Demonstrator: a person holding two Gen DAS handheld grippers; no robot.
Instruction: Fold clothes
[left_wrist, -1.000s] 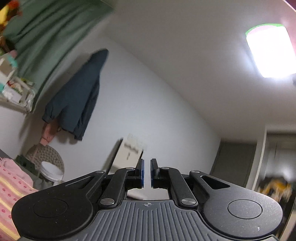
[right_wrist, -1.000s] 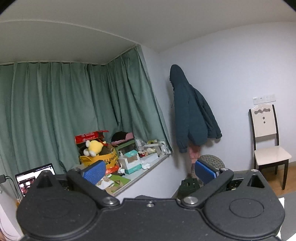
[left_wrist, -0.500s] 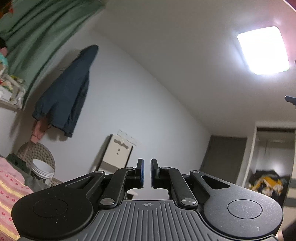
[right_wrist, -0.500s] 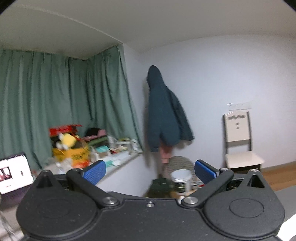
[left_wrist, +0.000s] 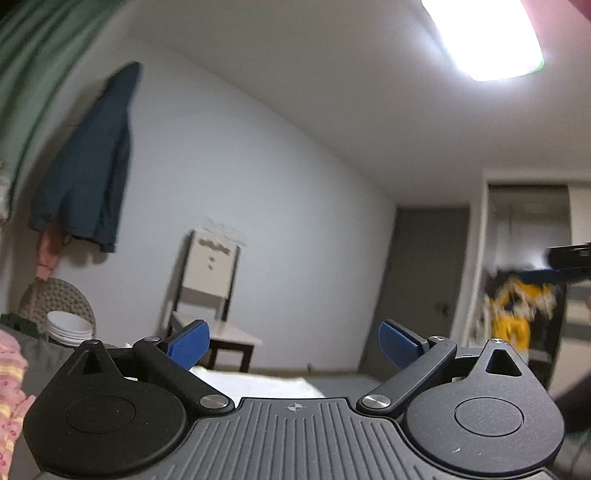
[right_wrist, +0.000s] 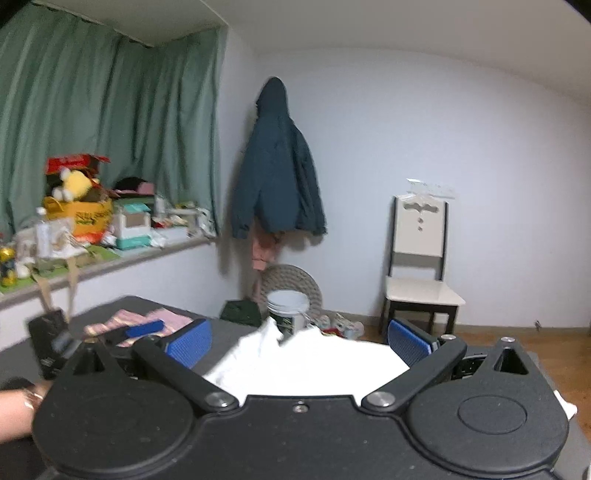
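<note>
A crumpled white garment (right_wrist: 314, 365) lies on a dark grey surface (right_wrist: 221, 332), just ahead of my right gripper (right_wrist: 299, 343). That gripper is open, its blue pads (right_wrist: 188, 343) wide apart with nothing between them. My left gripper (left_wrist: 294, 347) is open too and holds nothing; an edge of the white garment (left_wrist: 255, 384) shows low between its fingers. In the right wrist view the left gripper (right_wrist: 51, 343) appears blurred at the left, above a hand (right_wrist: 18, 398). Folded pink cloth (right_wrist: 147, 321) rests on the grey surface behind it.
A dark blue jacket (right_wrist: 277, 173) hangs on the white wall. Below it stand a white bucket (right_wrist: 288, 306) and a woven round item. A white chair (right_wrist: 421, 266) is at the right. A cluttered window sill (right_wrist: 110, 240) runs along green curtains.
My left gripper has gone from shut to open. Both cameras have tilted down, and the white garment and grey surface have come into view. The right gripper stays open.
</note>
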